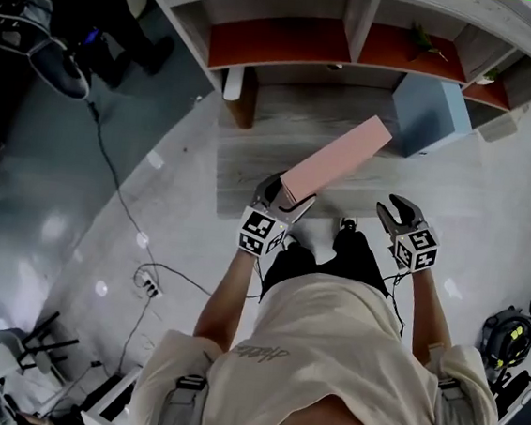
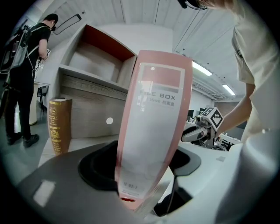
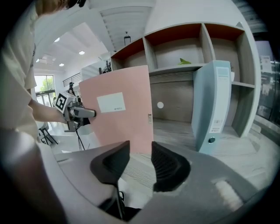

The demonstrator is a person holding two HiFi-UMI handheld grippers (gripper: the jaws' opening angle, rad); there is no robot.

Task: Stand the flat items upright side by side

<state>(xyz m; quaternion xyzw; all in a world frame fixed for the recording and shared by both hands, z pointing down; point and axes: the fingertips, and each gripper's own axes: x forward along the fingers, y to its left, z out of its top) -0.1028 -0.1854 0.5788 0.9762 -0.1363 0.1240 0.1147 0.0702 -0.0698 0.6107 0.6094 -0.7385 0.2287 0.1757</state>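
A pink file box (image 1: pixel 337 164) hangs tilted over the wooden shelf top (image 1: pixel 251 172), and my left gripper (image 1: pixel 281 199) is shut on its near end. In the left gripper view the box (image 2: pixel 153 127) rises between the jaws of the left gripper (image 2: pixel 142 164). A pale blue file box (image 1: pixel 431 116) stands upright at the right, also seen in the right gripper view (image 3: pixel 214 111). A brown book (image 1: pixel 245 96) stands upright at the left. My right gripper (image 1: pixel 399 216) hovers right of the pink box (image 3: pixel 120 109); the right gripper (image 3: pixel 140 162) holds nothing, its jaws a narrow gap apart.
Behind the surface runs a shelf unit with orange-backed cubbies (image 1: pixel 283 44); a green item (image 1: pixel 425 44) lies in one. A person (image 2: pixel 26 65) stands at the far left. Cables and a power strip (image 1: pixel 147 286) lie on the floor to my left.
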